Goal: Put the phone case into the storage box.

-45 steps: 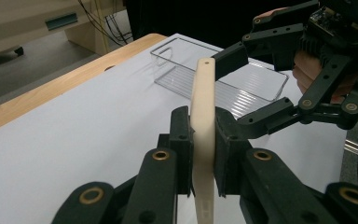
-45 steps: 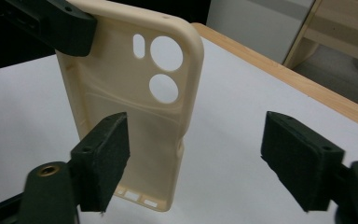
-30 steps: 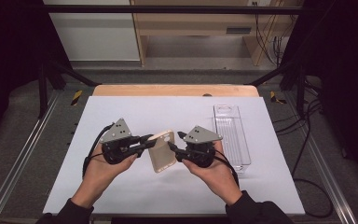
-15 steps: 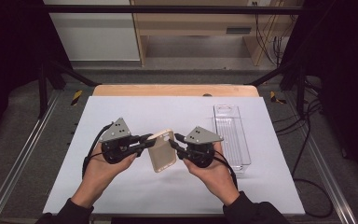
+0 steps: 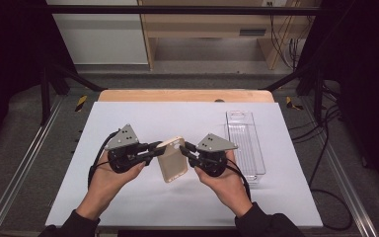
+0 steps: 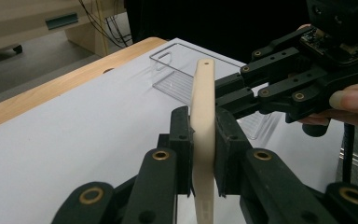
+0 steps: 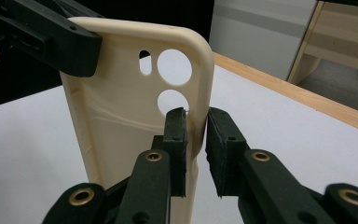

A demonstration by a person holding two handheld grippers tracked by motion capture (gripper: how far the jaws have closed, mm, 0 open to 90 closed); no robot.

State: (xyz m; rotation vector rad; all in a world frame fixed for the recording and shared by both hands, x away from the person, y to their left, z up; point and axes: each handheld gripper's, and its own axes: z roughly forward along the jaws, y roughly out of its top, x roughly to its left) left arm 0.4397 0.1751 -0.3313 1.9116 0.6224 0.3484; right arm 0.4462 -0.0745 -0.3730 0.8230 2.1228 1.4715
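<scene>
Nearest to the person, two sleeved forearms came in from the bottom edge of the high view, each hand holding one gripper. No brand or writing could be read on any thing.

Between the hands, a cream phone case was held up above the white sheet that covered the table. The left gripper was clamped on one long edge of the case; in the left gripper view its two pads pressed on the thin edge from both sides. The right gripper held the opposite edge, near the camera holes. Its jaws had just been closing, and in the right gripper view the case wall stood between them, one pad on the inner side and one on the outer side, narrow around it.

Farther right on the sheet lay a clear tray, well apart from the case. Behind the sheet a strip of the wooden table top showed. Beyond it were grey floor, a pale cabinet, a wooden desk and cables.
</scene>
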